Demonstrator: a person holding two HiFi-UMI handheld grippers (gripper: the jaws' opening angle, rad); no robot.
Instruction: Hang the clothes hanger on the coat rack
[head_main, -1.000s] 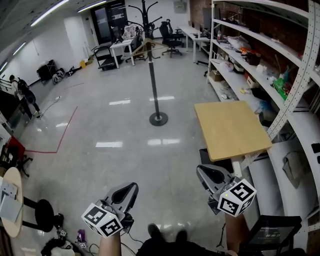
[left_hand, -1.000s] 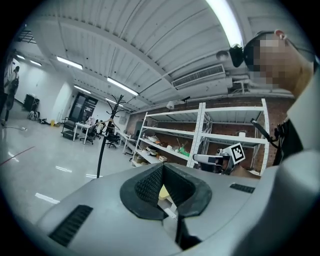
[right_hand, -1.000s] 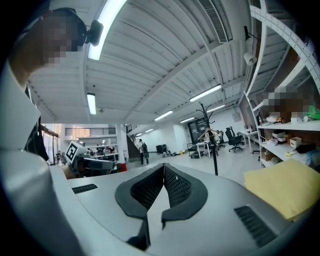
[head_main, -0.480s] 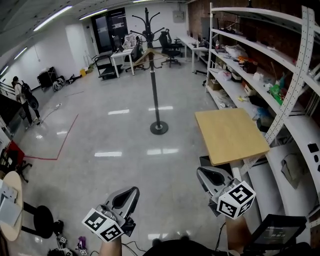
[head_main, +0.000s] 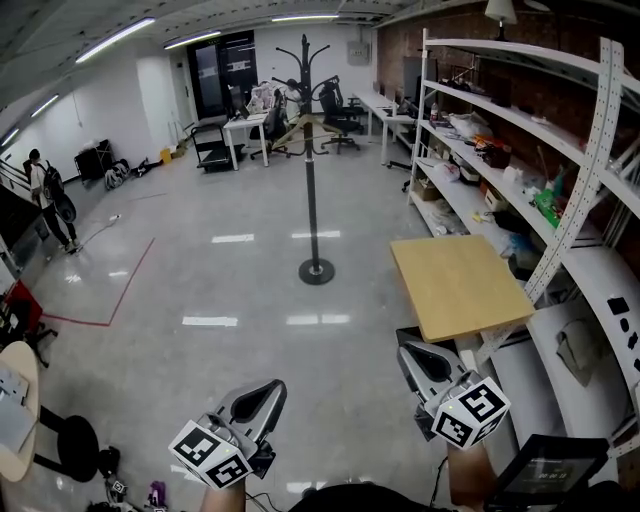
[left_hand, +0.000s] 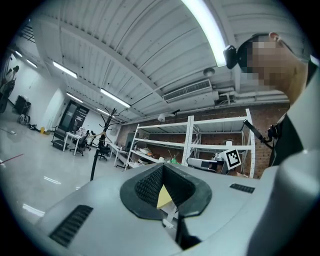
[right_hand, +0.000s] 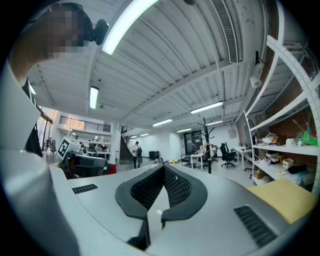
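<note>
A black coat rack stands on a round base in the middle of the floor, far ahead of me. A wooden clothes hanger hangs from one of its upper arms. My left gripper is low at the bottom left, jaws together with nothing held. My right gripper is low at the bottom right, also shut and empty. In the left gripper view the left gripper points up and the coat rack is small and distant. In the right gripper view, beyond the right gripper, the coat rack is also small.
A square wooden table stands just ahead of my right gripper. Metal shelving full of items runs along the right wall. At the left are a round table, a black stool and a person. Desks and chairs are behind the rack.
The head view has lifted, so the coat rack and wooden table sit lower in the frame. Both grippers stay low, shut and empty, and the hanger remains on the rack.
</note>
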